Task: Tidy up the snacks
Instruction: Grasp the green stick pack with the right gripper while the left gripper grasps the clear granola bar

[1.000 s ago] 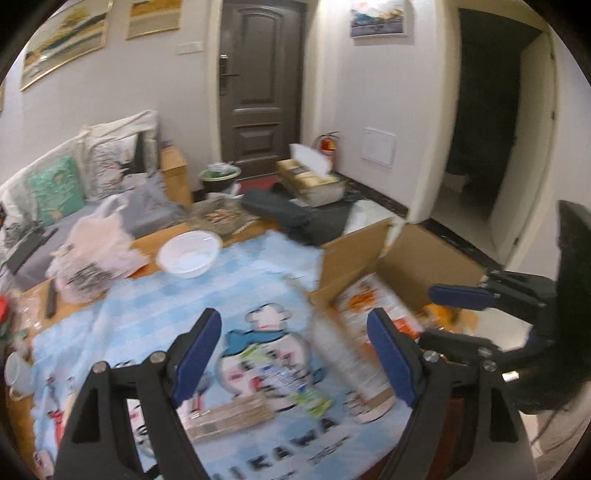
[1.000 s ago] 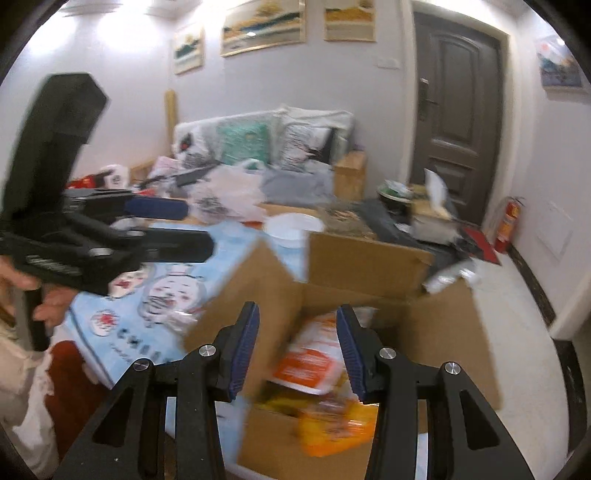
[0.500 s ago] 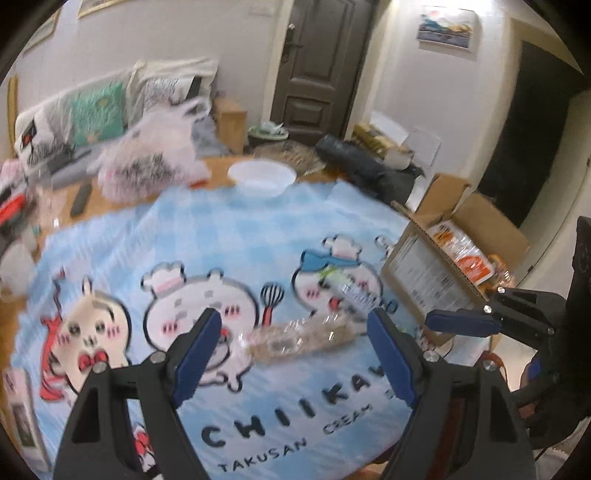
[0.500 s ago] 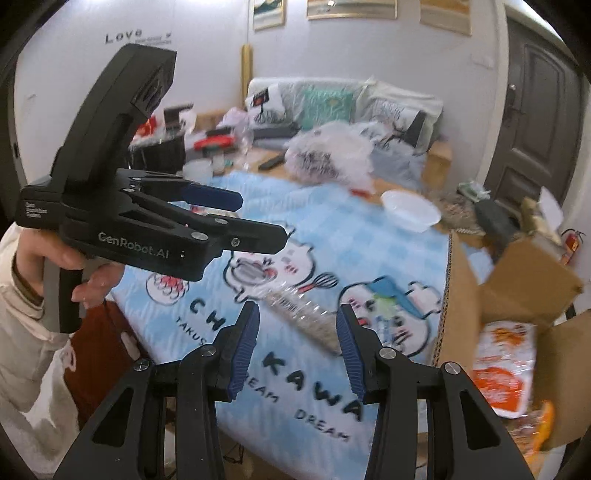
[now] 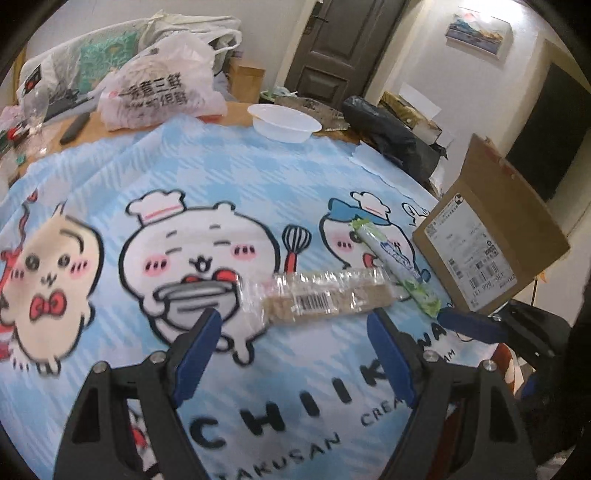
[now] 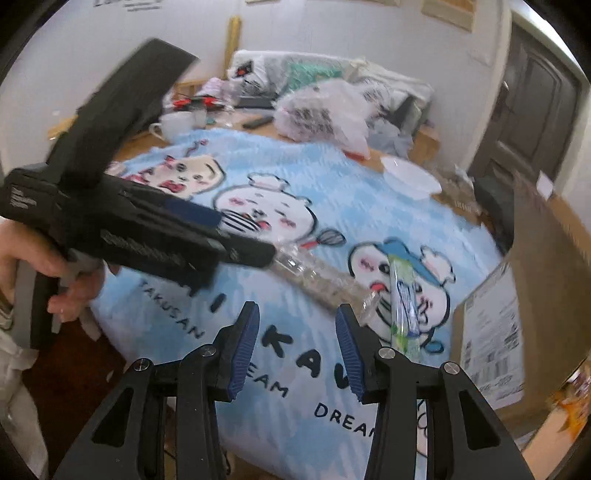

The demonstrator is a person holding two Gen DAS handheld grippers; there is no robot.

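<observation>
Both grippers are now hovering closer over the blue cartoon cloth [image 5: 229, 173] than a moment ago, the left gripper [image 5: 291, 350] spread wide just short of the clear cracker pack [image 5: 317, 295]. Beside that pack's right end, a green snack stick [image 5: 395, 262] is lying near the cardboard box [image 5: 491, 236]. Right gripper [image 6: 293, 350] is hanging spread and empty, near the pack's end.

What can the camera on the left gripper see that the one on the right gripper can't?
Only the left wrist view shows the barcode on the clear-wrapped snack bar and the framed picture by the dark doorway. Only the right wrist view shows the hand holding the left gripper and a white mug. Both show the green snack packet, white bowl and cardboard box.
</observation>
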